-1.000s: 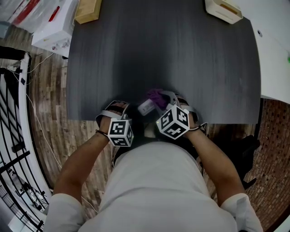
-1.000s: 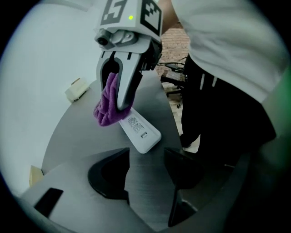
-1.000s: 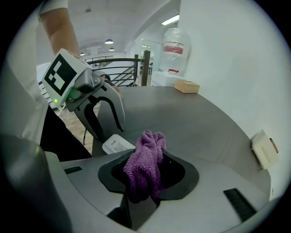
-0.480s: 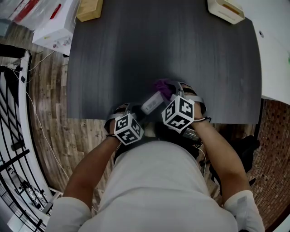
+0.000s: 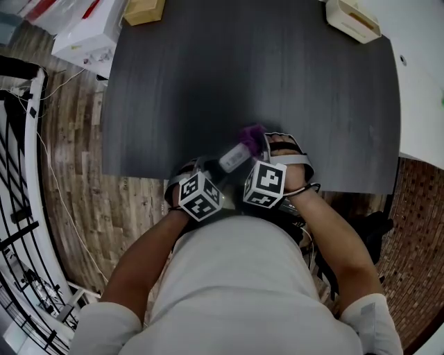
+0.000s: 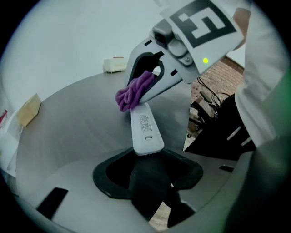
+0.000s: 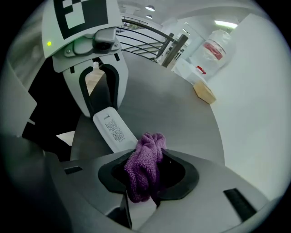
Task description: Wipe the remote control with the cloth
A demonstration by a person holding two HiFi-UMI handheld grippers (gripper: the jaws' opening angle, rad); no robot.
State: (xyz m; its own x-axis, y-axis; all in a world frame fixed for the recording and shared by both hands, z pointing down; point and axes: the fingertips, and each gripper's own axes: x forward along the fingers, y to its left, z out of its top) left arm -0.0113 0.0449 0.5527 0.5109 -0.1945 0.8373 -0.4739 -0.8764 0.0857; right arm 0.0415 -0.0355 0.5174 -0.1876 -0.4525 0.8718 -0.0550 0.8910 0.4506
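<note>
A white remote control (image 5: 234,158) is held over the dark table's near edge, its labelled back (image 6: 145,129) facing the left gripper view. My left gripper (image 5: 211,173) is shut on its near end; the jaws have just been closing a little with the remote between them. A bunched purple cloth (image 5: 251,139) fills my right gripper (image 5: 260,149), which is shut on it. In the right gripper view the cloth (image 7: 145,166) rests against the remote's (image 7: 114,129) far end, and the left gripper (image 7: 102,91) stands behind it.
The dark table (image 5: 250,76) stretches away ahead. A tan wooden block (image 5: 143,10) sits at its far left corner and a cream box (image 5: 354,19) at the far right. White boxes (image 5: 87,41) lie on the wood floor to the left. A white table (image 5: 423,83) stands to the right.
Both grippers have rolled at the wrist. The left gripper has shifted right, and the remote now points up and to the right. The cloth has stayed at the remote's far end.
</note>
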